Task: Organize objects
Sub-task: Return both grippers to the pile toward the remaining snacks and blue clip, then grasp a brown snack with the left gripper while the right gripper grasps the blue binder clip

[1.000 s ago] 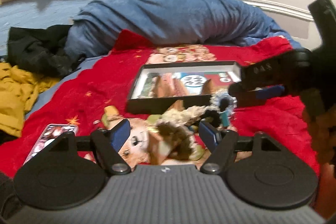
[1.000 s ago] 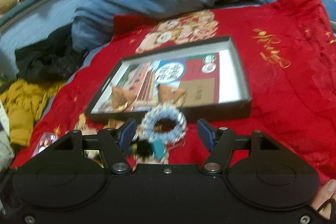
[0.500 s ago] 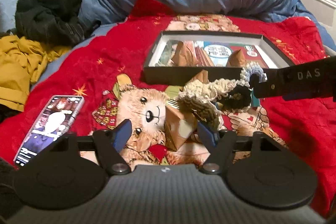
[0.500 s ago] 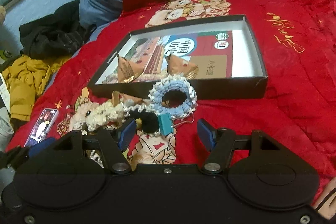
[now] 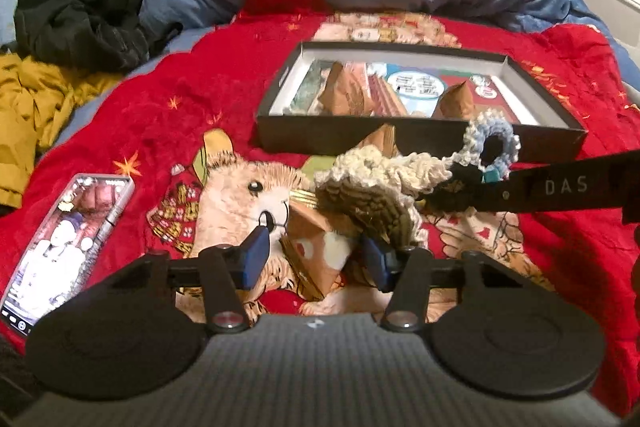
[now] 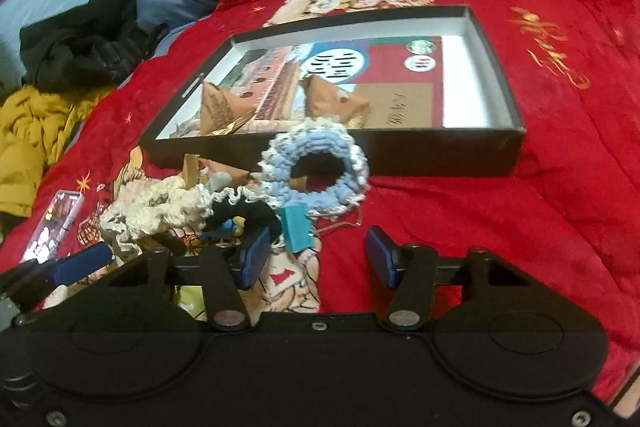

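Left gripper (image 5: 314, 257), lower centre, jaws closing around a brown paper packet (image 5: 320, 255) not yet pinched. Right gripper (image 6: 316, 259), jaws closing on nothing, sits below the blue scrunchie (image 6: 316, 163). Black box (image 6: 440, 155) lies mid-frame on the red blanket (image 6: 520, 227).

Black grippers with blue-padded fingers (image 5: 256, 255) (one lettered "DAS").

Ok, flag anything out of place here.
The scrunchies and a brown paper packet lie heaped on the red blanket before the black box, not inside. A phone lies loose beside them.
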Demonstrator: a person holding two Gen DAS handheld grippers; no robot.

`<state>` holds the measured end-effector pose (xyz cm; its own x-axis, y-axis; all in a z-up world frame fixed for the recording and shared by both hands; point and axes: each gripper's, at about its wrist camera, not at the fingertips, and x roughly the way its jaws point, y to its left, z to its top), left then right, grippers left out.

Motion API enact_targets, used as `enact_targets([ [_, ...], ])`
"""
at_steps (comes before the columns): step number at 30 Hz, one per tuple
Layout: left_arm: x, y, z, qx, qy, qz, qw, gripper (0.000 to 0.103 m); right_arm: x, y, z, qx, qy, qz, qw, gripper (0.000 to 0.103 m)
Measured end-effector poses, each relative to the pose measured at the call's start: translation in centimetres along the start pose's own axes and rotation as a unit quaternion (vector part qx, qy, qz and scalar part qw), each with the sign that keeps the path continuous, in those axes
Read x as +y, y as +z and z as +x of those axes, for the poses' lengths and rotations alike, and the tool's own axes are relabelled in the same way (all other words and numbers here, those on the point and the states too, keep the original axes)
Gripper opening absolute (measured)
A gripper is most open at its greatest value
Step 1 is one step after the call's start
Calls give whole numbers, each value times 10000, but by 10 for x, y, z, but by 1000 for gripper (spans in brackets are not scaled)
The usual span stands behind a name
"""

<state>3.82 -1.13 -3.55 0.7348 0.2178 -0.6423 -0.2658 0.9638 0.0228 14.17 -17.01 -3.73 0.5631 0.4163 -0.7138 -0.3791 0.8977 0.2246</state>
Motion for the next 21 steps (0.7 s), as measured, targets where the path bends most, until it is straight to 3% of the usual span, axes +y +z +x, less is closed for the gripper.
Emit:
enact_targets([
  [3,2,0,12,240,14,-64,9997,44,5,2,5,-11,-2,-107,9999,51],
  [9,8,-1,11,212,-35,-222,9995,32,3,6,10,-2,66,26,10000,43],
  [14,10,-2,8,228,18,-258,9994,31,3,6,12,52,173,-5,9998,28],
  [21,9,-2,5,225,43,-250,9994,31,4,6,10,54,197,-84,9998,18],
])
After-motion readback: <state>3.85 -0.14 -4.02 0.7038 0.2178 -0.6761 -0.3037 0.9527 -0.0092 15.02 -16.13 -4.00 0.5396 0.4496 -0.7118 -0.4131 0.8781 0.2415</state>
